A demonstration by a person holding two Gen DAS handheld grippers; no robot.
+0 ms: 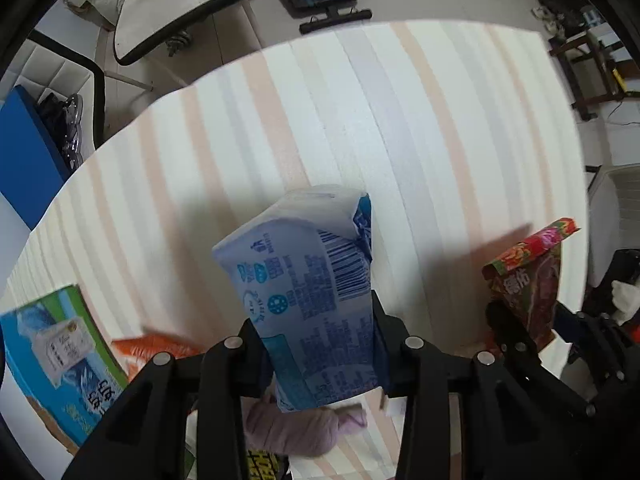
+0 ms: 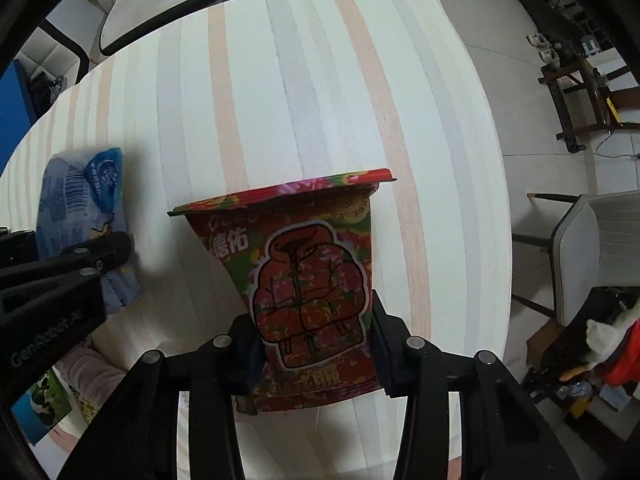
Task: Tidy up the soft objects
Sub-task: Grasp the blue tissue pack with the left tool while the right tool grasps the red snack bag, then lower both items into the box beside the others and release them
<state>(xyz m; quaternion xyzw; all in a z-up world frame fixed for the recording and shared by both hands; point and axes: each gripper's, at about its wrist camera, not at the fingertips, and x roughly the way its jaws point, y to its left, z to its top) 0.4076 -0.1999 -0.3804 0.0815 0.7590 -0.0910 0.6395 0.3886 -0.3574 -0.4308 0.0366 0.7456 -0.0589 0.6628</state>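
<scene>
— Striped cloth in cream, peach and grey covers the bench (image 2: 312, 80), with tiled floor and a white chair (image 2: 592, 248) past its right edge. How are the hands set?

— Both point their tools straight down at the bench top. The left tool (image 1: 320, 354) sits over the near middle, the right tool (image 2: 316, 350) just beside it toward the right edge.

— What does the left one hold?

— Its jaws are pressed in on a blue tissue pack (image 1: 308, 280), pinching the near end. The pack hangs tilted, its far end raised off the cloth and throwing a shadow.

— And the right?

— Its jaws are closed on a red flowered packet (image 2: 312, 280), gripping the lower part on both sides. The packet stands upright between the pads, its flat sealed top away from the camera.

— Anything else near?

— A pink plush thing (image 1: 296, 428) lies under the left tool at the near edge. An orange packet (image 1: 152, 350) and a blue-green carton (image 1: 60, 356) sit toward the near left corner. From the right view the tissue pack shows at the left, with the left tool's black frame in front of it.
</scene>
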